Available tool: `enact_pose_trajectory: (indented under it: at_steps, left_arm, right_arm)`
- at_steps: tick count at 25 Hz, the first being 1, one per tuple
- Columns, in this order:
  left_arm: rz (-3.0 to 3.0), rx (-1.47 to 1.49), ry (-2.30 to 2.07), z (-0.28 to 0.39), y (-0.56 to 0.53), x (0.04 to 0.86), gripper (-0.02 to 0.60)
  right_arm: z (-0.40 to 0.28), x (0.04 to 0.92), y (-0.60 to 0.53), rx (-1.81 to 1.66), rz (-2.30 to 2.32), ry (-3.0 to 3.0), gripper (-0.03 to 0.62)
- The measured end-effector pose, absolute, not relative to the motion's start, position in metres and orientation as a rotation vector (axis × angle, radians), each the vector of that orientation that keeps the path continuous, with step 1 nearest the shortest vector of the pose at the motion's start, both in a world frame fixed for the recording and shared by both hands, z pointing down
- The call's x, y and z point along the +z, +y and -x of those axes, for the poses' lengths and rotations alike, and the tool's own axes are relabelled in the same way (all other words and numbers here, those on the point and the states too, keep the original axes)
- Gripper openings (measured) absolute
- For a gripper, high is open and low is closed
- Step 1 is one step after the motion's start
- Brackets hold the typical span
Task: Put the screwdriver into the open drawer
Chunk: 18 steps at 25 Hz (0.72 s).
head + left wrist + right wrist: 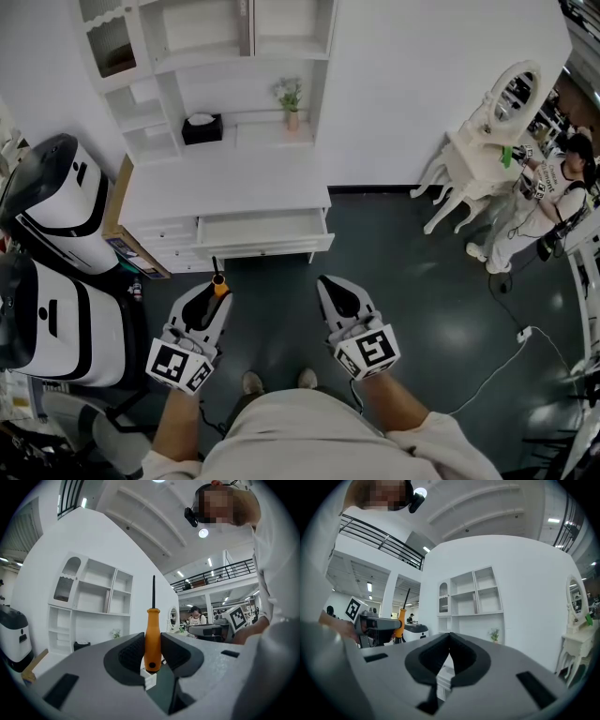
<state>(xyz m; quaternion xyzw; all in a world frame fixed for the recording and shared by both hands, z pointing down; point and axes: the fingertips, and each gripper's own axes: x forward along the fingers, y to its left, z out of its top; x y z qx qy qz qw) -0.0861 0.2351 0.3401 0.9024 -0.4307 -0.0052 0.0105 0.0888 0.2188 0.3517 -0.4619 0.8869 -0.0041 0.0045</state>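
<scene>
My left gripper (pixel 218 289) (pixel 152 648) is shut on a screwdriver (pixel 152 634) with an orange handle and a black shaft. It stands upright between the pads, shaft pointing up. In the head view the screwdriver (pixel 219 279) sits just short of the white desk's open drawer (pixel 264 230), which is pulled out toward me. My right gripper (pixel 336 291) (pixel 449 654) hovers beside the left one at the same height, jaws together at the tips with nothing between them. From the right gripper view the left gripper (pixel 377 626) and the screwdriver (pixel 402 618) show at the left.
A white desk (pixel 225 183) with a shelf unit holds a black tissue box (pixel 202 128) and a small potted plant (pixel 291 97). White-and-black machines (pixel 56 272) stand at the left. A white vanity table (pixel 487 141) and a person (pixel 553 192) are at the right. A cable (pixel 506 356) crosses the dark floor.
</scene>
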Motion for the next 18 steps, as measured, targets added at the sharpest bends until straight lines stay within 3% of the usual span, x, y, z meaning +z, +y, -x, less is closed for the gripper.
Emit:
enact_pose_trajectory:
  at_steps: [18]
  left_arm:
    - [-2.738, 0.011, -1.493, 0.044, 0.217, 0.361, 0.109]
  right_arm:
    - [-0.138, 0.374, 0.195, -0.023, 1.290, 2.881, 0.003]
